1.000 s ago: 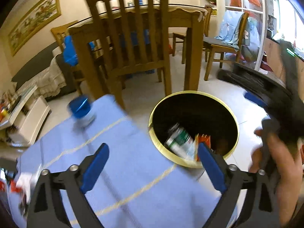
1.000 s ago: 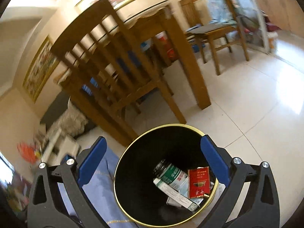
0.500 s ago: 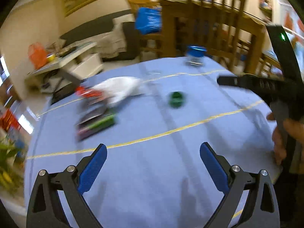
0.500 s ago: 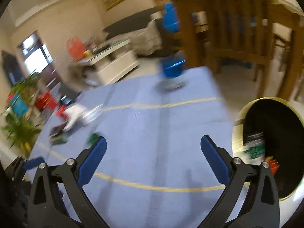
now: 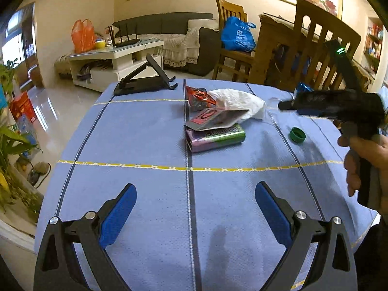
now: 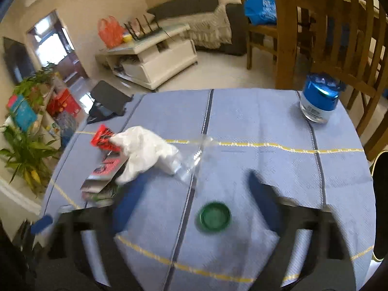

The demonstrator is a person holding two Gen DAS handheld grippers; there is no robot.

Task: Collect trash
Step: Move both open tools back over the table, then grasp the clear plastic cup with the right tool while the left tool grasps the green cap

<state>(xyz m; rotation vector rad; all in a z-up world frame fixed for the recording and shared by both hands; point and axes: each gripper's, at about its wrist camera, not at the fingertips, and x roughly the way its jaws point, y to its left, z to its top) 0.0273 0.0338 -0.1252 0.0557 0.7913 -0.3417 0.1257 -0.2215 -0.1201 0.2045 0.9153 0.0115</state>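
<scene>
One green bottle cap (image 6: 214, 215) between the closing, empty right tongs (image 6: 194, 194), one tissue (image 5: 238, 101), three wrappers (image 5: 214, 137) beyond spread left tongs (image 5: 195, 213).

Right gripper (image 6: 194, 198) motion-blurred; bin (image 6: 380, 206) cut by edge.

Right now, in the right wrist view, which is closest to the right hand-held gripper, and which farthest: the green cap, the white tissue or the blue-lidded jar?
1. Green cap, between the right hand-held gripper's fingers.
2. White tissue, ahead to the left.
3. Blue-lidded jar, far right corner of the table.
</scene>
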